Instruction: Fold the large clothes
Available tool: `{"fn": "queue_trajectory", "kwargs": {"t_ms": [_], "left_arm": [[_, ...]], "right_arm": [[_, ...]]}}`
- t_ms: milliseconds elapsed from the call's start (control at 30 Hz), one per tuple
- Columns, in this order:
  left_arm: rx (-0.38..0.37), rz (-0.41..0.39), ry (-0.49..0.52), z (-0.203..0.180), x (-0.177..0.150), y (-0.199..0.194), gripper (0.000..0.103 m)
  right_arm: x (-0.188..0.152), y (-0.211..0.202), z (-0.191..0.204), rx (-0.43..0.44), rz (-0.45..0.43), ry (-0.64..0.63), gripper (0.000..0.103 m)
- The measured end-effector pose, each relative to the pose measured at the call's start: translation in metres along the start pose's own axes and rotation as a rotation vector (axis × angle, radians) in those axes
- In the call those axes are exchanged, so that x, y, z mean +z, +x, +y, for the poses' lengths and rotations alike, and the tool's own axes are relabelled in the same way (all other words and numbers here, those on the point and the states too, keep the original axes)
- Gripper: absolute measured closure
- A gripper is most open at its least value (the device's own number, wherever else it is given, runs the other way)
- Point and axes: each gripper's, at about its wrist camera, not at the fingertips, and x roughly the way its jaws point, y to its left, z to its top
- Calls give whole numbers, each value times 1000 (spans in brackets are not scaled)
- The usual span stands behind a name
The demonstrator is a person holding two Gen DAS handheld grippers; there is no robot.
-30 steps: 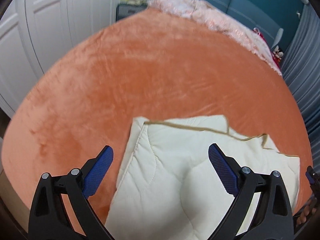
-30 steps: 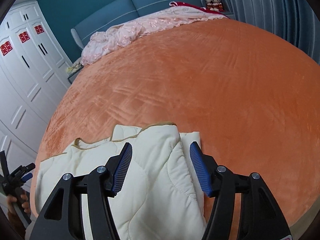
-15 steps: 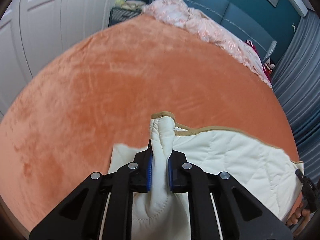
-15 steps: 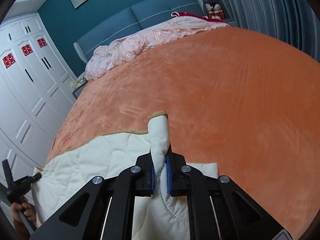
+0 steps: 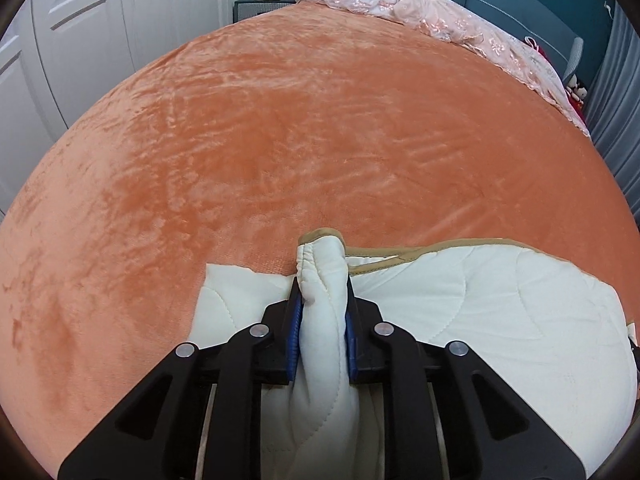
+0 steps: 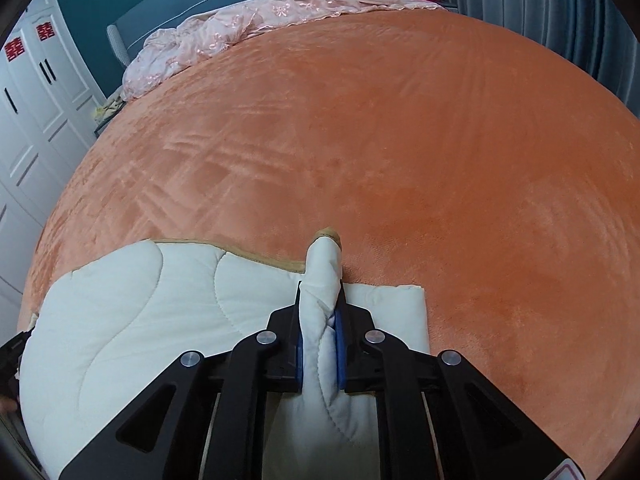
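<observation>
A: Where was the quilted garment (image 5: 500, 320)?

B: At the bed's (image 5: 320, 140) six-o'clock edge. Left tongs (image 5: 322, 320), loosening slightly, and right tongs (image 6: 320, 332) each clamped a trimmed corner.

A: Handling?

B: Soft, puffy, probably light; corners suited gripping.

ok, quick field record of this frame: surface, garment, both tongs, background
surface: orange blanket on a bed
garment: cream quilted piece with tan trim, lying at the near edge
left tongs: pads pressing a bunched fold of the garment, jaws opening slightly
right tongs: shut on a bunched fold at the garment's other end
background: pink bedding at the far end, white wardrobe, grey curtain
</observation>
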Motion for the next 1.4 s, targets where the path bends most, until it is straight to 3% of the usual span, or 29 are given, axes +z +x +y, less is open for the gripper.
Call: {"fn": "queue_trajectory", "kwargs": {"t_ms": [300,433,467,533,567,667,733,833,933,1000,1167,1400], "left_arm": [[4,-52,-1,-3,-8,6,84],[-4,-22,0,-1,1,0,83],[5,-13,3,0,5,-8,82],[54,-46,-14,2,13,-40,62],[42,-97,-24,3,16,-63,52],[-20,-203,-12,-9,25,-117,50],[-105,-207,14,-33,26,-131,50],[-202,-123,81,-77,12,-113,50],[-205,-30,128,-113,-15,-78,50],[-200,19,124,-122,-33,-56,51],[-124,-59,200,-136,-66,-38,49],[-63,-115,254,-143,-77,-24,43]], "right_arm": [[-4,10,6,-10,-40,-2,92],[4,8,3,4,-3,3,91],[9,2,2,-4,11,7,90],[17,-28,2,-40,-43,30,76],[18,-49,3,-51,-107,39,74],[19,-95,26,-39,-225,0,73],[15,-100,58,49,-198,-67,74],[-3,-84,113,140,-119,-203,82],[-28,-58,154,139,-43,-321,86],[-39,-39,161,143,17,-332,86],[-58,-15,158,141,21,-306,89],[-74,-3,162,104,-41,-339,89]]}}
